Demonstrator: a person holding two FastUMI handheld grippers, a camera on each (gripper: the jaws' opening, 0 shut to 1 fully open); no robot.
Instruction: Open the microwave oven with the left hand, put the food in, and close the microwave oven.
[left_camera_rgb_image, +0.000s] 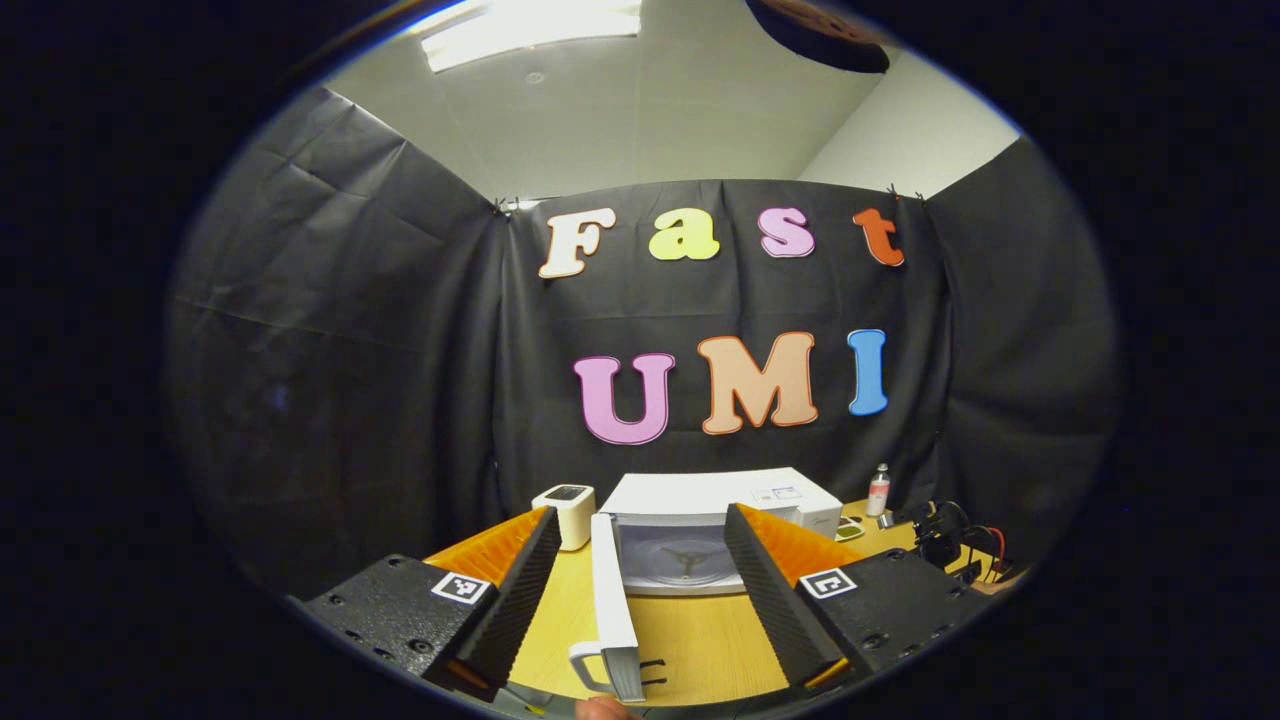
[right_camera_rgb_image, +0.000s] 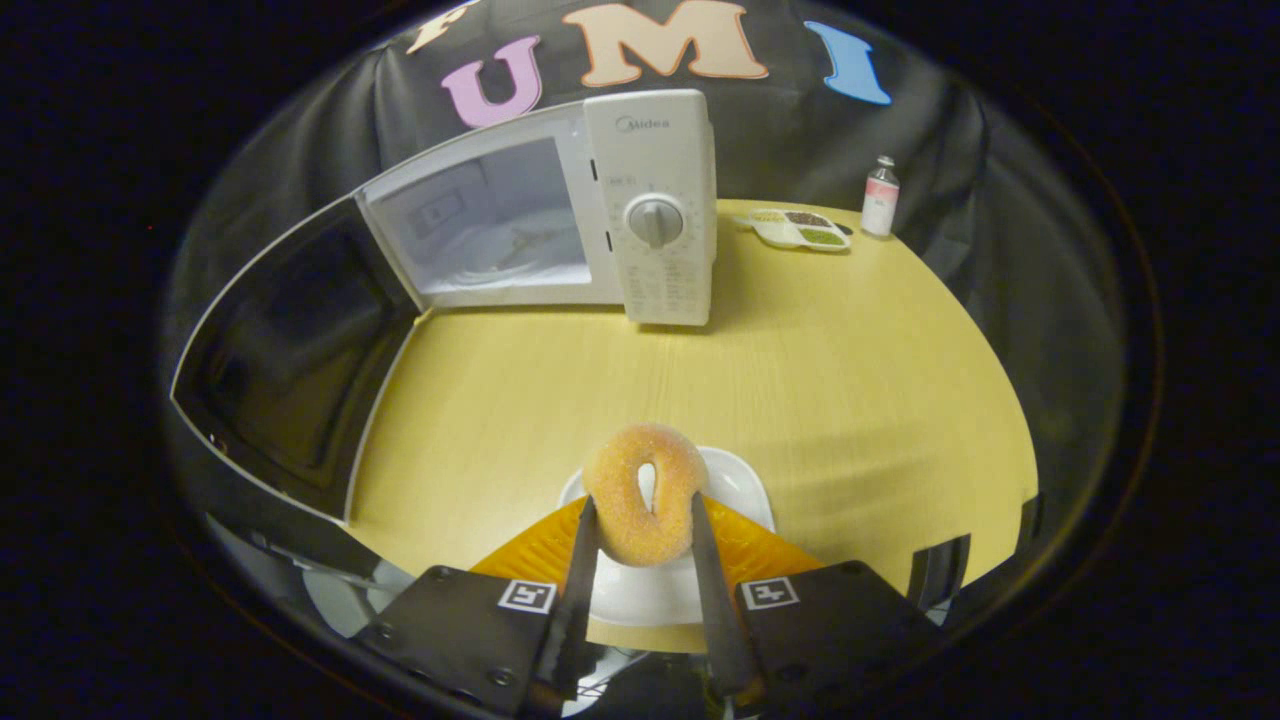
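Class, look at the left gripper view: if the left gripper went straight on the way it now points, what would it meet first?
Probably the open microwave oven: the left gripper, jaws apart, points at its cavity with the turntable. The swung-out door stands edge-on just left of that line, so it might brush that first; depth is unclear.

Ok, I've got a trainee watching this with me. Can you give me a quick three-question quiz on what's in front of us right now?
1. True or false: the microwave door is shut.
2. What does the right gripper hold? A) a bottle B) a sugared doughnut C) a plate
3. Fill in: below the doughnut, on the table, sits a white ____.

Key:
1. False. The door stands swung open, in the left gripper view too, where the left gripper is open and holds nothing.
2. B. Both fingers press on its sides.
3. Plate.
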